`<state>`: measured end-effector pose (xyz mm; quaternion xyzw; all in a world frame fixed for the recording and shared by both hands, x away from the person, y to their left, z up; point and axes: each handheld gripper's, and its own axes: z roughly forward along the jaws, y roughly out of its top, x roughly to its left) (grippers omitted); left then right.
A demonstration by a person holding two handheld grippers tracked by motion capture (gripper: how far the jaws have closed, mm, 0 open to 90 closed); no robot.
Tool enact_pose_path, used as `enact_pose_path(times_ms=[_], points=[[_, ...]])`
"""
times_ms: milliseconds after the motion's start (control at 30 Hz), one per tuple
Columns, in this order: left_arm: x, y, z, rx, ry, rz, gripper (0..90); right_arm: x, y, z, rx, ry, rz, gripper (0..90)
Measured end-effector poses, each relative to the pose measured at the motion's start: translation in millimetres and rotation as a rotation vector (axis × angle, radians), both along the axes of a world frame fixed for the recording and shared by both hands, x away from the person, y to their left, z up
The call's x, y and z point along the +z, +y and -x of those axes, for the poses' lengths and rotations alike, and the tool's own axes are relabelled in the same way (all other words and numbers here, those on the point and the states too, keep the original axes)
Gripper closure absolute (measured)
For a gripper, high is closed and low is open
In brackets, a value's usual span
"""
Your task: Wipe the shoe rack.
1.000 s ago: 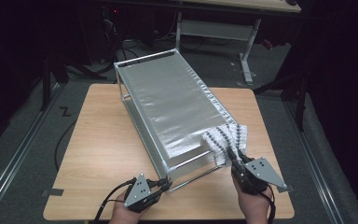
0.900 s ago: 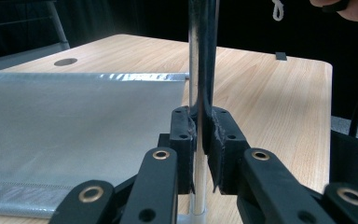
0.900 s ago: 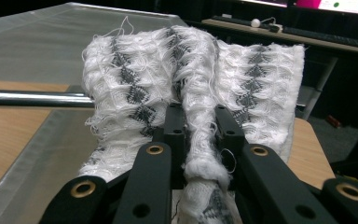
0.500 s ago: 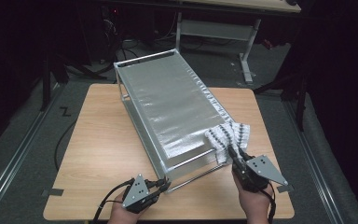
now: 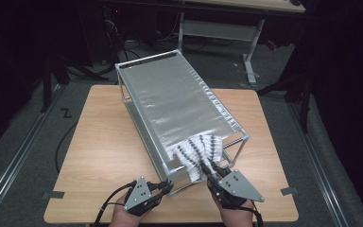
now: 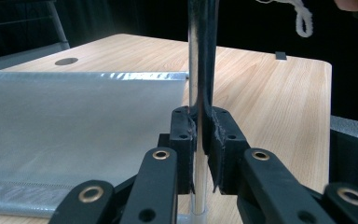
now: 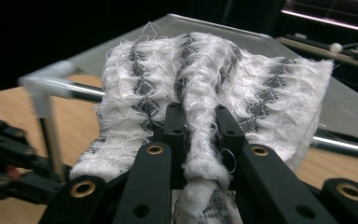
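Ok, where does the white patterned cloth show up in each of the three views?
High view: cloth draped over the near right corner of the metal rack, right gripper clamped on it.
Left gripper view: a white scrap at the top right, perhaps the cloth.
Right gripper view: cloth centre, bunched between the jaws.
Shared landmark: the rack.

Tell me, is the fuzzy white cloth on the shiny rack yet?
Partly. The white-and-grey knitted cloth already lies over the near corner of the silver metal-framed rack. The left gripper clamps a rack post; the right gripper pinches the cloth. Left: probably spreading it and letting go.
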<state>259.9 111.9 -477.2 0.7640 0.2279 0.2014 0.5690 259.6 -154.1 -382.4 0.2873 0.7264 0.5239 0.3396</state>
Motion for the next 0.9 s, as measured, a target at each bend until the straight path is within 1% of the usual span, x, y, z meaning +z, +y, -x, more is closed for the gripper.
enact_pose_path(times_ms=[167, 267, 367, 500, 600, 767, 900], points=[[0.0, -0.3, 0.1, 0.001, 0.000, 0.000, 80.6, 2.7, 19.5, 10.4, 0.070, -0.015, 0.018, 79.0], [0.0, -0.3, 0.1, 0.001, -0.001, -0.001, 80.6, 3.0, 28.0, 15.6, 0.093, -0.020, 0.033, 79.1], [0.1, -0.3, 0.2, 0.001, 0.000, -0.001, 80.6, 3.2, 31.0, 17.6, 0.103, -0.026, 0.039, 79.1], [0.1, -0.6, 0.2, 0.001, 0.001, 0.000, 80.6, 2.0, 30.2, 16.4, 0.090, -0.026, 0.048, 79.0], [0.2, -0.6, 0.1, -0.001, 0.001, -0.002, 80.6, 1.6, 25.2, 13.1, 0.072, -0.024, 0.046, 79.1], [0.4, -0.4, 0.1, 0.000, 0.003, -0.002, 80.7, 0.4, 9.9, 5.6, 0.023, -0.015, 0.036, 79.0], [0.4, -0.1, 0.3, 0.000, 0.004, -0.002, 80.7, -0.6, -8.1, -3.9, -0.036, -0.002, 0.016, 79.0]])
